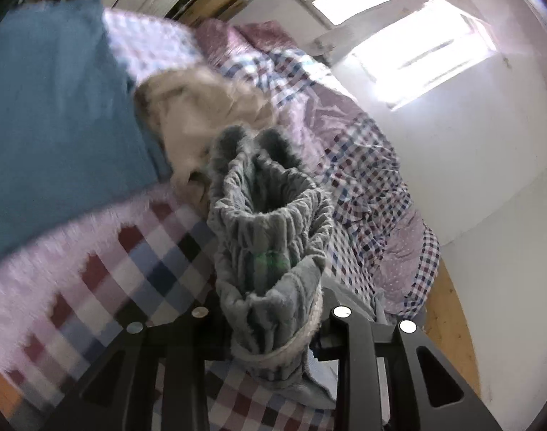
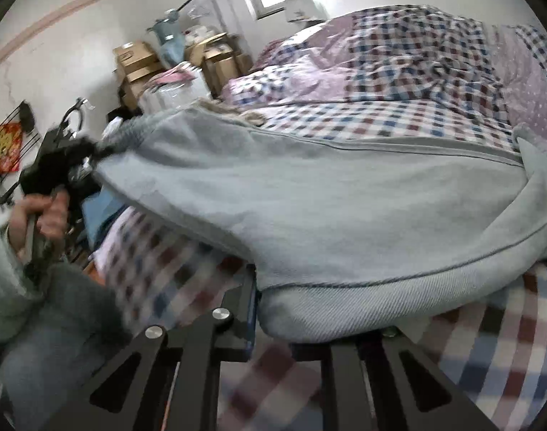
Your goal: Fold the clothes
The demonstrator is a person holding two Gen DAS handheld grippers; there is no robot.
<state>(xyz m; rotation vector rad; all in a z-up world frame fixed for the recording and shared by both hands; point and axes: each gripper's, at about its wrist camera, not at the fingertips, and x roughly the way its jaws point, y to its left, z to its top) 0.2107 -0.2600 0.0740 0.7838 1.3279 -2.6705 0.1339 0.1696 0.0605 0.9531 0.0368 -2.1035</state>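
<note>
Sweatshirt (image 2: 345, 222), grey and stretched above the checked bed (image 2: 381, 122), hangs between us: left gripper (image 1: 270, 323) jaws pinch its ribbed cuff, right gripper (image 2: 273, 323) jaws clamp its hem, so we keep tension even while lowering it flat.

Bed cover (image 2: 399, 118): I see checks.
Boxes (image 2: 137, 64): stacked beyond the bed cover.
Window (image 1: 410, 50): bright, above the bed cover.

Grey garment (image 2: 345, 215) on checked bed (image 2: 381, 122)
</note>
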